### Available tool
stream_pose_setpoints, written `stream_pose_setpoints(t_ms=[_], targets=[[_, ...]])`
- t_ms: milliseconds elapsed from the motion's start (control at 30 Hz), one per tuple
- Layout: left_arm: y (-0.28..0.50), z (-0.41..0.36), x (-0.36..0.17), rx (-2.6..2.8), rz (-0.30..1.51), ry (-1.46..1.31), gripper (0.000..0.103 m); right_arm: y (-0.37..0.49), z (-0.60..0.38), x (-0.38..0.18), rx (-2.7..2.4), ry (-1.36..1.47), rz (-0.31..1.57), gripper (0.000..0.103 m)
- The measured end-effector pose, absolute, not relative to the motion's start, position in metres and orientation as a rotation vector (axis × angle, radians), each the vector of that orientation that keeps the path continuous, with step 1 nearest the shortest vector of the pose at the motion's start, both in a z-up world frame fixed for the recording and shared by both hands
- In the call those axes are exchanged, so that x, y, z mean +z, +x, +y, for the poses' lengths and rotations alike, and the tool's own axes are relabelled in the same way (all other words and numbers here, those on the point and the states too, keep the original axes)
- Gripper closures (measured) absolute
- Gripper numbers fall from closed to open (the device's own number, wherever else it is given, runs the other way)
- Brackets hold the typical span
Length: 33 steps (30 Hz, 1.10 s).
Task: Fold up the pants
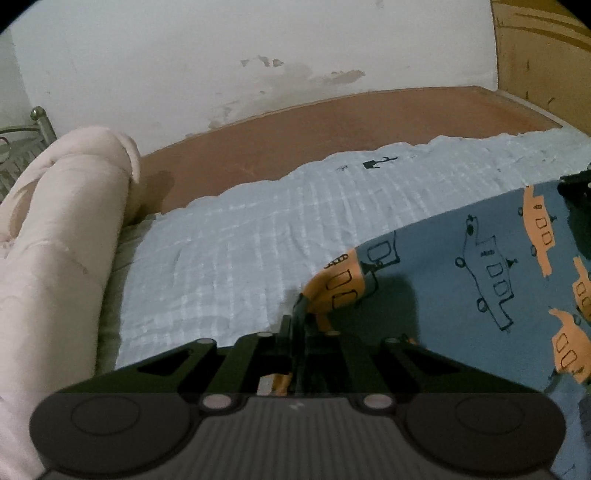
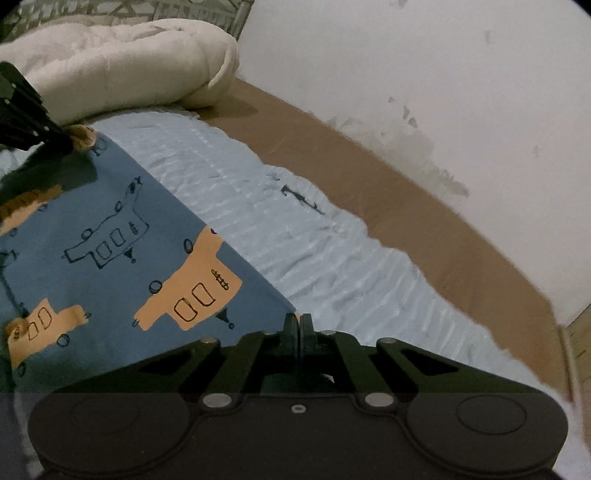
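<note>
Blue pants (image 1: 443, 266) printed with orange and outlined vehicles, spread flat on a pale blue textured sheet (image 1: 229, 251) that serves as the landmark here. Pants covering the near part of the sheet, with a straight upper edge running across it; bare sheet beyond that edge.

Left gripper (image 1: 301, 314) clamped shut on one corner of the pants, where an orange print sits; fabric pinched between the two black fingers and bunched a little at the tips. Same grip seen from the right wrist camera at far left, the orange-printed corner (image 2: 83, 136) gathered at the black finger ends, close to the sheet's edge nearest the quilt.

Right gripper (image 2: 297, 321) closed tight, fingers pressed together at the other end of that pants edge, where blue cloth meets bare sheet. Fabric runs right to the fingertips; the pinch itself lies under the closed tips.

Beyond the sheet, a brown bare surface (image 1: 332, 122), then a white wall (image 1: 221, 44) with peeling patches. At one end of the sheet, a rolled cream quilt (image 1: 55, 229) resting against it, with a metal bed frame (image 2: 122, 7) behind. At the sheet's opposite end, a wooden panel (image 1: 543, 48). Small dark mark (image 1: 373, 164) printed on the sheet, past the pants' edge.
</note>
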State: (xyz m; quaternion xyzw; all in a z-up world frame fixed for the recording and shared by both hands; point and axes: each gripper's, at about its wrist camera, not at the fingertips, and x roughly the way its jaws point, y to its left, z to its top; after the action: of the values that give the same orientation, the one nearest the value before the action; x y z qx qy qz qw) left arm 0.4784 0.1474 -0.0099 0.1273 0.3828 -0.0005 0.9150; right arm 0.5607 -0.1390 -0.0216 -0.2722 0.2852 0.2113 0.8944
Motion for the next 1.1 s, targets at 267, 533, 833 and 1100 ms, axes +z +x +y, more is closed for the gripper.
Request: stream_pose_setpoints(t_ms=[267, 533, 833, 1100], targets=[[0.440, 0.152, 0.016, -0.031, 0.696, 0.249, 0.098, 0.520, -0.146, 0.003, 0.394, -0.579, 0.492, 0.103], [0.374, 0.139, 0.049, -0.063, 0.601, 0.309, 0.098, 0.438, -0.164, 0.040, 0.415, -0.550, 0.427, 0.103], [0.298, 0.132, 0.050, -0.098, 0.585, 0.358, 0.098, 0.328, -0.179, 0.043, 0.448, -0.548, 0.395, 0.103], [0.255, 0.133, 0.022, -0.118, 0.610, 0.375, 0.098, 0.254, -0.172, 0.025, 0.460, -0.584, 0.389, 0.103]])
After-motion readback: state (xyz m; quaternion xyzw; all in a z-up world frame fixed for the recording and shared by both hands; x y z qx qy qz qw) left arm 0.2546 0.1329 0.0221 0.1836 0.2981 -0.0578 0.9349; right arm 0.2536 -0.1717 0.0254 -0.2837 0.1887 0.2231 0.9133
